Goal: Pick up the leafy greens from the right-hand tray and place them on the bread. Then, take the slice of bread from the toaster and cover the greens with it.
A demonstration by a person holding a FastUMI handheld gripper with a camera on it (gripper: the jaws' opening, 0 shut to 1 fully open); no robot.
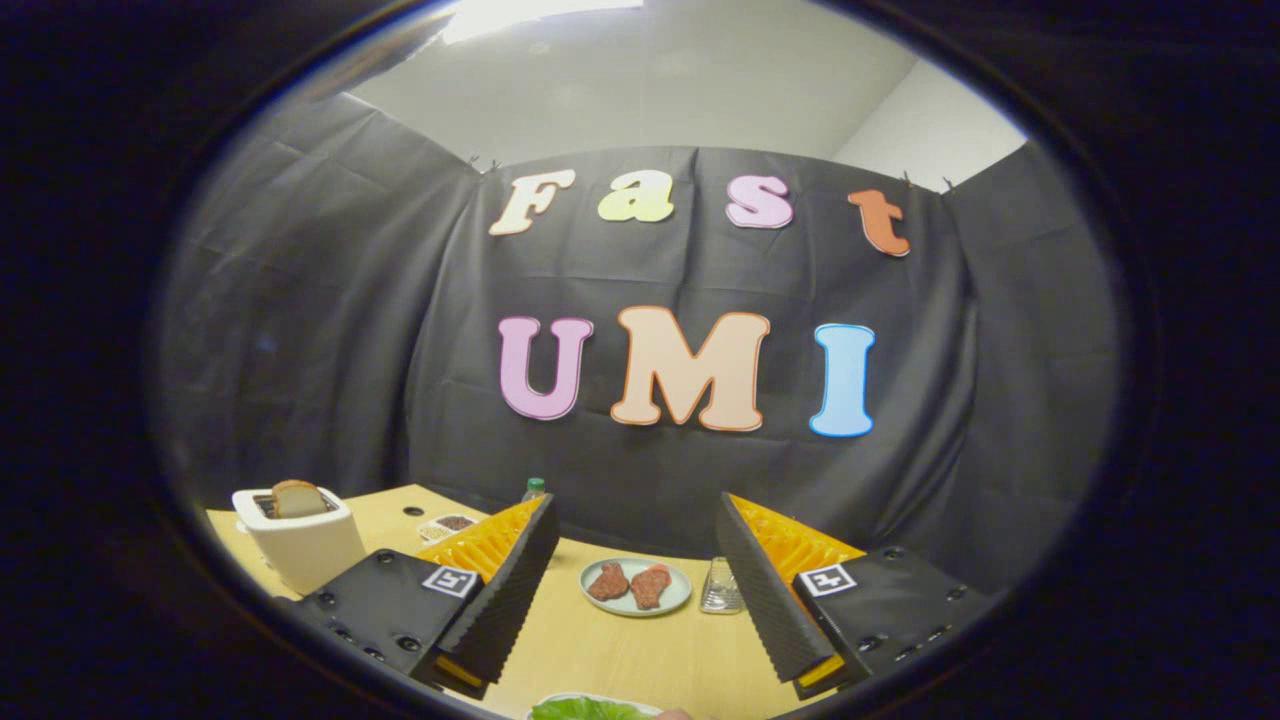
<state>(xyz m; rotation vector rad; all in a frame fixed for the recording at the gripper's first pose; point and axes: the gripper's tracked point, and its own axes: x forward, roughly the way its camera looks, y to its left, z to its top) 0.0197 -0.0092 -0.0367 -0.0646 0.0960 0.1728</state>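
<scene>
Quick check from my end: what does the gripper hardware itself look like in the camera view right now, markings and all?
The gripper has two long, wedge-shaped fingers with ribbed inner faces, standing open and apart. Each is backed by an orange ribbed plate and mounted on a black block with screws. A square black-and-white tag sits on each block. No cables are visible.

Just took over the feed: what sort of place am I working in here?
Likely a staged kitchen booth: a wooden table against black cloth, with a toaster holding bread and a plate of meat. The claw is open.
</scene>
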